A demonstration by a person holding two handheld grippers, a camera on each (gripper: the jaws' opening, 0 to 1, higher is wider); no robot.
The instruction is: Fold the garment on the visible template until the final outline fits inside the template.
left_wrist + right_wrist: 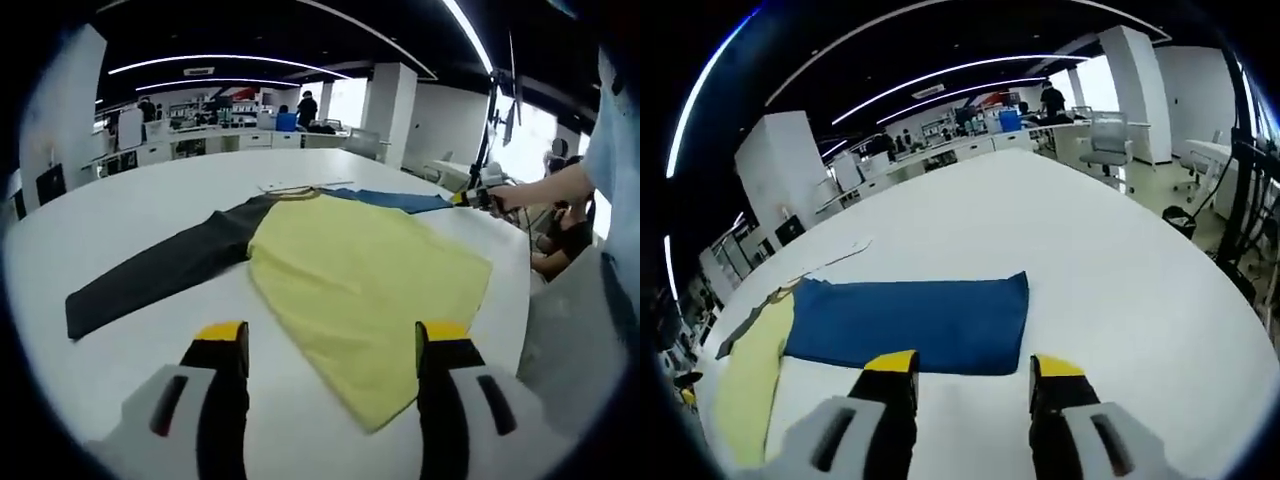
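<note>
A long-sleeved garment lies flat on the white table (120,215). Its yellow body (365,280) spreads in the middle of the left gripper view, with a dark sleeve (160,270) stretched to the left and a blue sleeve (405,201) to the far right. My left gripper (333,340) stands open just short of the yellow hem, holding nothing. At the blue sleeve's far end a person's hand holds my right gripper (478,197). In the right gripper view the blue sleeve (910,320) lies just ahead of my open right gripper (972,368), and the yellow body (745,385) shows at the left.
A thin pale strip (300,187) lies beyond the collar, also seen as a strip (840,255) in the right gripper view. The table's edge (520,300) runs close on the right, where a person sits (560,240). An office chair (1105,150) and desks stand behind.
</note>
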